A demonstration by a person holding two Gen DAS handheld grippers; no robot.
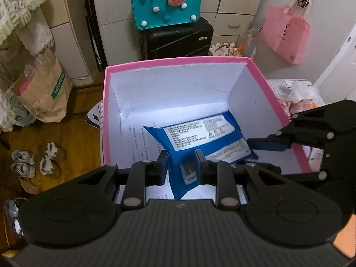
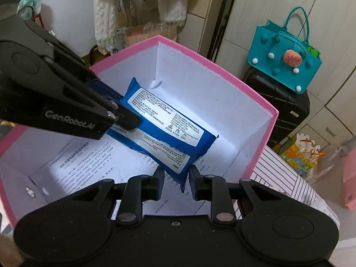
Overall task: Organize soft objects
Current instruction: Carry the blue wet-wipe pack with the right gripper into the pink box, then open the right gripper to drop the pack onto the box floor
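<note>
Blue pack (image 1: 195,142) (over pink box (image 1: 106,111)) pinched endwise by both tongs, left (image 1: 181,166) and right (image 2: 176,176).

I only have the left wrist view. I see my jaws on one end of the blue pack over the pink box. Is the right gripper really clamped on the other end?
Observer: Yes. In the right wrist view the right gripper has the far end seam of the blue pack pinched between its fingers.
Operator: Is the pack resting on the box floor?
Observer: Not flat. It slants across the pink box, with printed paper on the floor under it; whether it touches that paper I cannot tell.
Operator: And how does my own gripper sit on it from over there?
Observer: The left gripper grips the pack's upper left end, covering part of its white label.
</note>
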